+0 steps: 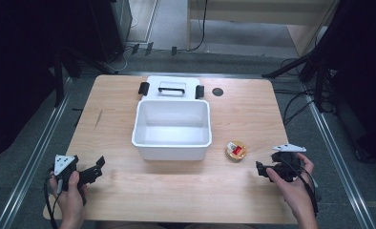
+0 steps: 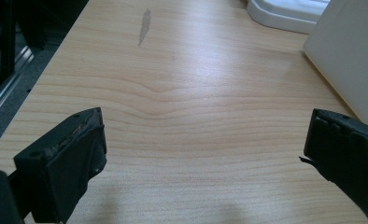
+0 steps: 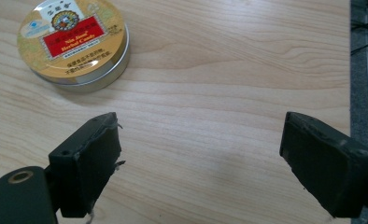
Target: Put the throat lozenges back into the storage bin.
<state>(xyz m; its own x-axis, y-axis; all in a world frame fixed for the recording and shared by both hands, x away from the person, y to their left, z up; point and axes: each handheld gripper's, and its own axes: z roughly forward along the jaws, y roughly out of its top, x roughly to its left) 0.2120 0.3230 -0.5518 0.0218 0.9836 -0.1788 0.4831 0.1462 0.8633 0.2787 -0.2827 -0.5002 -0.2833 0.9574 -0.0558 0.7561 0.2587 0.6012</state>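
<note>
Gold-lidded and shallow, the round candy tin (image 1: pixel 235 150) lies flat on the wooden worktop (image 1: pixel 176 191), just right of the near right corner of the white bin (image 1: pixel 172 130) and apart from it. The right tool (image 1: pixel 261 169) sits near it to the right, spread with nothing between its jaws; in the right gripper view the tin (image 3: pixel 72 42) lies ahead and to the left of the black pads (image 3: pixel 91 158), off their line. The left tool (image 1: pixel 98 167) rests at the near left, also spread and holding nothing.

The main risk I see is a poor grab. The tin is low and smooth-sided, so jaws coming in too high could slide over the lid, and jaws coming in off-centre could push it across the worktop or against the bin wall. If it is lifted by a thin edge, it may tip and drop.

The white lid (image 1: pixel 172 88) behind the bin is partly hidden by the bin's far rim. The small print on the tin's label is too fine to read. The bin's floor looks bare, though glare washes it out.
</note>
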